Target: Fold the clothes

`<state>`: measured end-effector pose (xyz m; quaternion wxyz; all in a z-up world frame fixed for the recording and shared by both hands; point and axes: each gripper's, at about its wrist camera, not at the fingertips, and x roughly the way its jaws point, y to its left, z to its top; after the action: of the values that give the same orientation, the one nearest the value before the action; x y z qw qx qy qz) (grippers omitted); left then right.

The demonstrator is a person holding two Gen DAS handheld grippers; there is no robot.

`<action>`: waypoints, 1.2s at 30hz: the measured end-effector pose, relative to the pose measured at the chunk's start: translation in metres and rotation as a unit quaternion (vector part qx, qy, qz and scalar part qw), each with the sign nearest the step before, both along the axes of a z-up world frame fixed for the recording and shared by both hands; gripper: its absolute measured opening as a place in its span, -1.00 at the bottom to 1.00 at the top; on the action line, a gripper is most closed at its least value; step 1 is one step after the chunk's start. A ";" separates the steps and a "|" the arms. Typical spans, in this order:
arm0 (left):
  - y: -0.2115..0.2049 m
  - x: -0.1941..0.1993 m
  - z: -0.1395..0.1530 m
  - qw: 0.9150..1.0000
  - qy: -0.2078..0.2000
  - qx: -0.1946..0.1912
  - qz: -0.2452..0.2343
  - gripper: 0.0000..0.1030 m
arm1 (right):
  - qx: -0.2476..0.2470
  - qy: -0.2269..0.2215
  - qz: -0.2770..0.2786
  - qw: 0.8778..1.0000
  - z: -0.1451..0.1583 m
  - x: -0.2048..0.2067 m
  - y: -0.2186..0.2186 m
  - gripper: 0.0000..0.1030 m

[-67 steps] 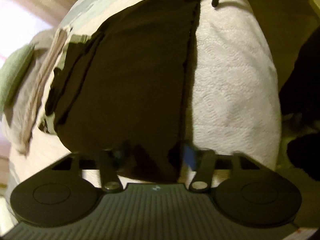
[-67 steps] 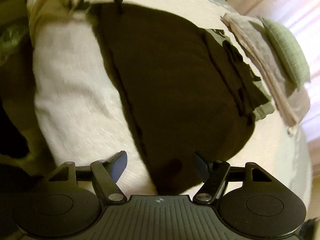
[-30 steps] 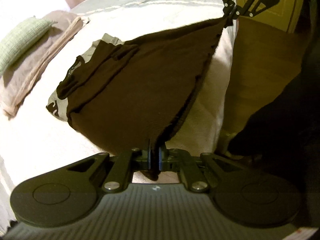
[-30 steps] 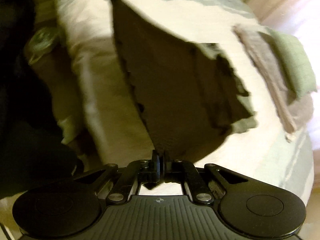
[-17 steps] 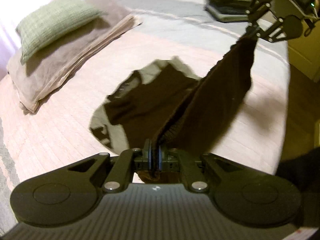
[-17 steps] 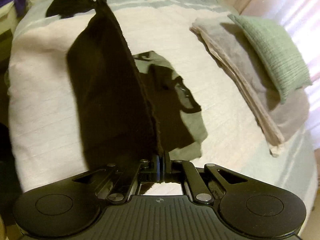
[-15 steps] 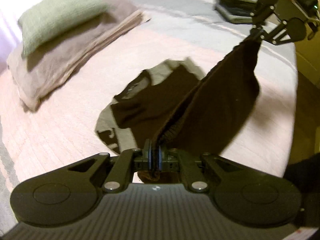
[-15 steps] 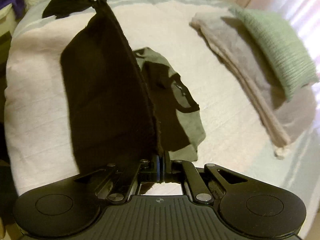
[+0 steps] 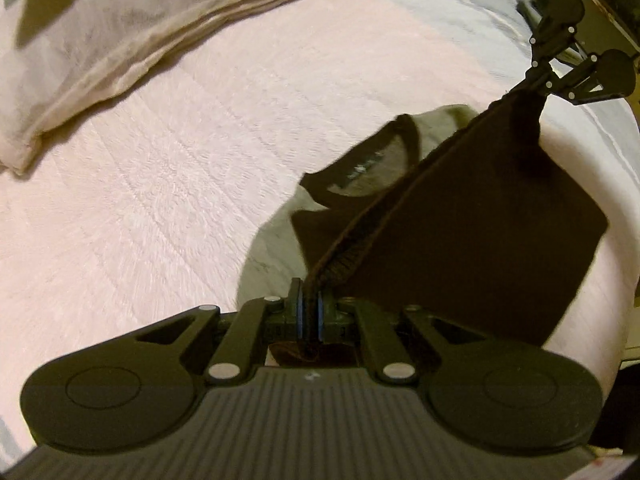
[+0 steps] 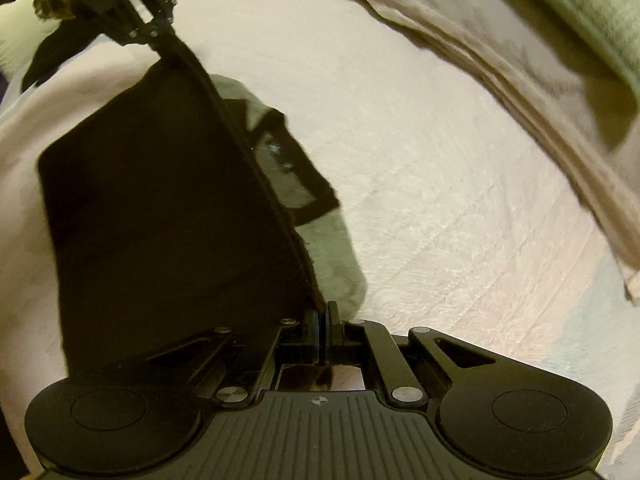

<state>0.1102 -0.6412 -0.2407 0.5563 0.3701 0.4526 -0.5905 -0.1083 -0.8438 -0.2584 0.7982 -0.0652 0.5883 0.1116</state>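
Garment: a dark brown knit shirt with a grey-green front panel [image 9: 472, 240] is half lifted off the pale pink quilted bedspread [image 9: 160, 200]; its neckline end lies flat on the bed, its hem edge hangs stretched between the two tools.
Left gripper [image 9: 309, 312]: pressed together on one corner of the hem, cloth bunched between the blue pads.
Right gripper [image 10: 323, 334]: likewise clamped on the opposite hem corner.
Step, as judged: carrying the hem toward the neckline for a cross fold.
Risk: uneven travel of the two hands would skew the fold; a slack grip could drop a corner.
Nearby: a beige folded blanket [image 9: 140, 28] lies well apart.
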 end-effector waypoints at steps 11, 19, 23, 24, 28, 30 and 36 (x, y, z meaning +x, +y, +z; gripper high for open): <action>-0.029 0.042 -0.064 0.999 0.041 -0.002 0.019 -0.92 | 0.043 0.002 -0.087 0.995 -0.055 0.022 -0.048 -1.00; -0.024 0.067 -0.092 0.994 0.071 -0.018 0.083 -0.57 | 0.035 -0.057 -0.229 0.971 -0.056 0.002 -0.076 -0.23; -0.004 0.088 -0.075 0.987 0.037 -0.035 0.152 -0.60 | 0.028 -0.119 -0.289 0.950 -0.012 -0.031 -0.068 -0.23; 0.003 0.091 -0.068 0.985 0.028 -0.039 0.165 -0.62 | 0.037 -0.132 -0.291 0.947 0.000 -0.042 -0.060 -0.23; 0.032 0.078 -0.034 0.982 0.012 -0.059 0.179 -0.62 | 0.107 -0.163 -0.297 0.935 0.036 -0.099 -0.007 -0.23; 0.045 0.052 -0.018 0.984 0.009 -0.066 0.165 -0.62 | 0.142 -0.160 -0.275 0.938 0.040 -0.125 0.029 -0.23; 0.070 -0.039 -0.035 0.993 0.041 -0.042 0.102 -0.59 | 0.123 -0.099 -0.222 0.962 0.002 -0.174 0.090 -0.23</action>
<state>0.0710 -0.5707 -0.2759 0.6094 0.2736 0.4851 -0.5643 -0.2822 -0.7542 -0.2561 0.8589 0.1553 0.4881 -0.0039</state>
